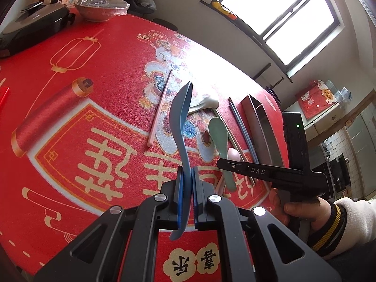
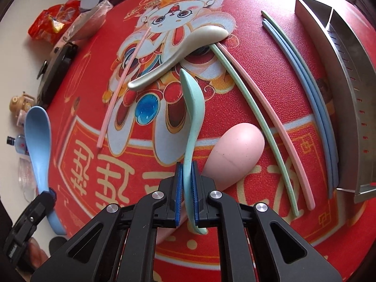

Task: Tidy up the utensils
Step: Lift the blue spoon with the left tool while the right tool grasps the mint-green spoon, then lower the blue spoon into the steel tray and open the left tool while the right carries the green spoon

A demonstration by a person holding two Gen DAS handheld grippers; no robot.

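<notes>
My left gripper (image 1: 187, 176) is shut on a blue spoon (image 1: 182, 117), held above the red table mat; that spoon also shows in the right wrist view (image 2: 38, 138). My right gripper (image 2: 187, 174) is shut on a green spoon (image 2: 193, 108), seen from the left too (image 1: 219, 136). A pink spoon (image 2: 232, 150) lies under it. A cream spoon (image 2: 185, 47), a lone pink chopstick (image 2: 122, 87), a green and pink chopstick pair (image 2: 256, 108) and blue chopsticks (image 2: 303, 77) lie on the mat. A steel divided utensil tray (image 2: 347, 75) stands at the right.
A black electric pan (image 1: 30, 28), a covered bowl (image 1: 102, 9) and snack packets (image 2: 51, 23) stand at the table's far side. The red printed mat (image 1: 70, 117) covers the table. The tray also shows in the left wrist view (image 1: 258, 122).
</notes>
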